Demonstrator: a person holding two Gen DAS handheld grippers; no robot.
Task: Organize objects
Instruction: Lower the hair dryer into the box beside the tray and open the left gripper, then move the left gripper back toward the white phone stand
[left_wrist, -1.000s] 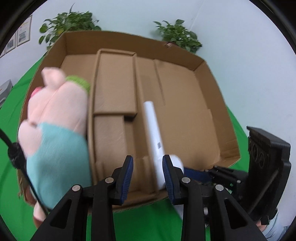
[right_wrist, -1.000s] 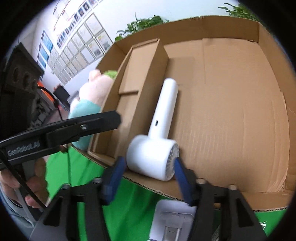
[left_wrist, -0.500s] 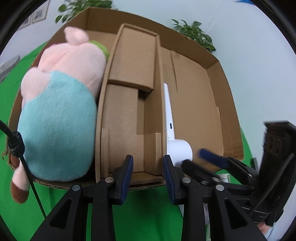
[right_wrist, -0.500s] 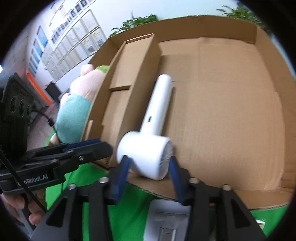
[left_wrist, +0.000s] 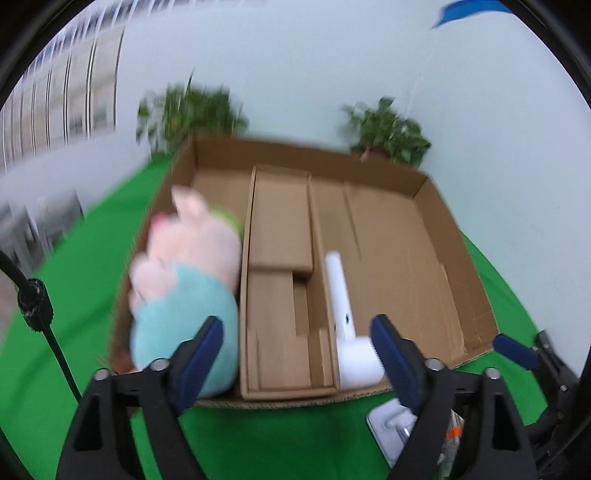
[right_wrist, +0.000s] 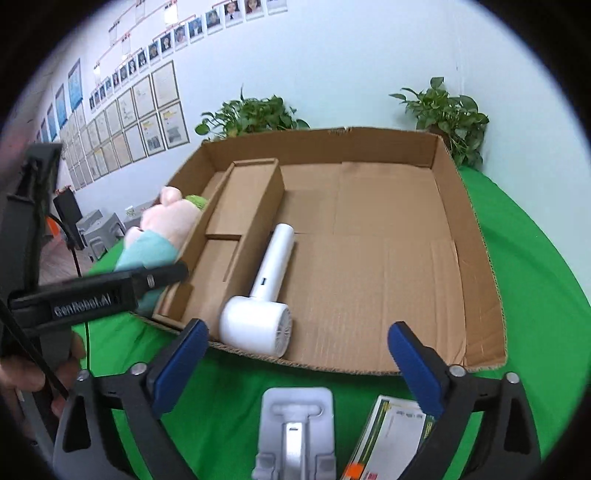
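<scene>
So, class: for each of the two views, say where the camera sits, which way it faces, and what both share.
Left wrist: rides the left gripper, facing the cardboard box; its open jaws show.
Right wrist: rides the right gripper, facing the box from the near edge; its open jaws show, left gripper alongside.
Shared: box, plush pig, white hair dryer, both plants.

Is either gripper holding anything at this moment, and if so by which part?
Nothing is held. The left gripper and right gripper are both open; the hair dryer lies free in the cardboard box.
</scene>
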